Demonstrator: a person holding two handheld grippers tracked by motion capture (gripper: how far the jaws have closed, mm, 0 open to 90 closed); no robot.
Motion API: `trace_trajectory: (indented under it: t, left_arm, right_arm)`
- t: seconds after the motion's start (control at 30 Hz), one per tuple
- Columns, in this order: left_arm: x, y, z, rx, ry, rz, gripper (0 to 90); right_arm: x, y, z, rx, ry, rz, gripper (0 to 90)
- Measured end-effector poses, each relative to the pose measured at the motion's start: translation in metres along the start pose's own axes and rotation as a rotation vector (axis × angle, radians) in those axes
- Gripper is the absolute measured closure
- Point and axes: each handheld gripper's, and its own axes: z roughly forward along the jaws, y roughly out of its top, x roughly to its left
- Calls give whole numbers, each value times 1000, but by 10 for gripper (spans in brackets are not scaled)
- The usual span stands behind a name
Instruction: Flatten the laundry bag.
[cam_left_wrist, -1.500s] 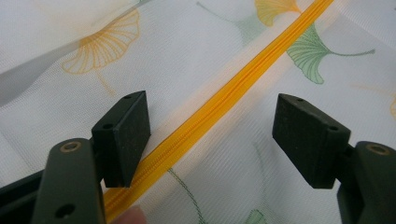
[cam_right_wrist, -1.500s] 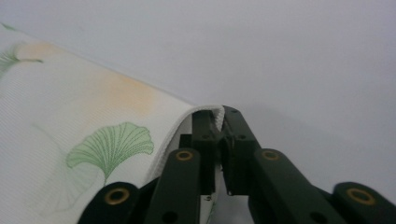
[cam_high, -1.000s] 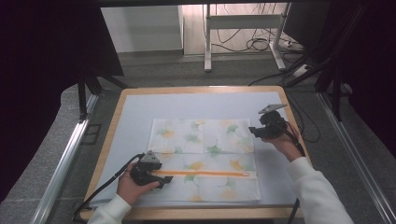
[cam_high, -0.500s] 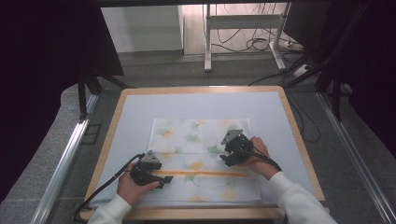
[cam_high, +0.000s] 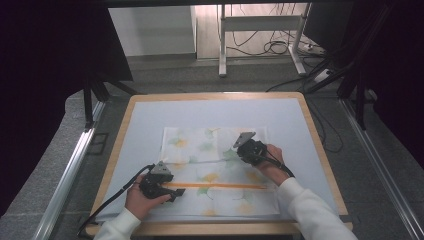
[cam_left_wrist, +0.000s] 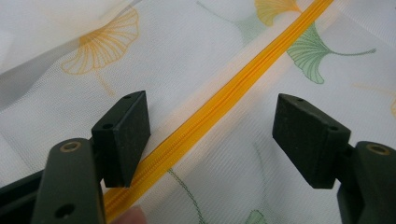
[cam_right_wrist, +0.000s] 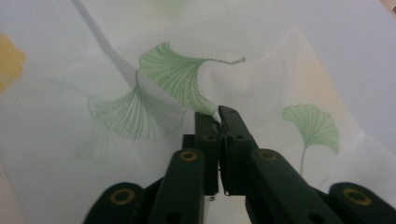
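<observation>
A white mesh bag printed with green and yellow ginkgo leaves lies flat on the pale blue mat of the wood-framed table, nearer the front edge than the back. Its orange zipper runs parallel to the front edge, from the left gripper toward the table's right side. In the left gripper view the jaws are spread wide above the fabric, and the zipper passes diagonally under the gap, close against the inner face of the jaw on that view's left; nothing is held. The right gripper sits behind the zipper line, toward the bag's middle. In the right gripper view its jaws are pressed together on a small raised tent of the mesh beside a green leaf print. Judged from this layout, the left gripper is the nearer to the zipper's left end, and any grip on it would call for a closing stroke across the zipper's long axis. The slider's position cannot be made out.
</observation>
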Motion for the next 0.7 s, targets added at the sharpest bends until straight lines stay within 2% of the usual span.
trace_trajectory:
  t: [0.1,0.13,0.17,0.27,0.3,0.33,0.47,0.53,0.57,0.6,0.63,0.67,0.7]
  left_arm:
    - [0,0,0,1,0,0,280]
    - [0,0,0,1,0,0,280]
    - [0,0,0,0,0,-1,280]
    - [0,0,0,1,0,1,280]
    - [0,0,0,1,0,1,280]
    - [0,0,0,1,0,2,280]
    - [1,0,0,3,-3,4,280]
    - [1,0,0,3,-4,4,280]
    - [1,0,0,2,-5,4,280]
    - [1,0,0,2,-4,4,280]
    - [1,0,0,2,-4,4,280]
    - [1,0,0,2,-5,4,281]
    - [1,0,0,1,-5,4,280]
  right_arm:
    - [-13,7,-4,-49,35,54,887]
    - [-13,7,-4,-49,35,54,887]
    - [-23,14,-6,-85,54,95,888]
    - [-41,26,-7,-117,52,148,889]
    - [-41,26,-7,-117,52,148,889]
    - [-53,33,-6,-137,43,179,889]
    - [-77,45,0,-160,26,240,889]
    - [-88,49,6,-158,8,260,889]
    - [-88,49,6,-158,8,260,889]
    - [-99,52,14,-151,-9,282,889]
    - [-99,52,14,-151,-9,282,889]
    - [-111,54,21,-148,-15,316,889]
    - [-117,54,25,-145,-16,330,889]
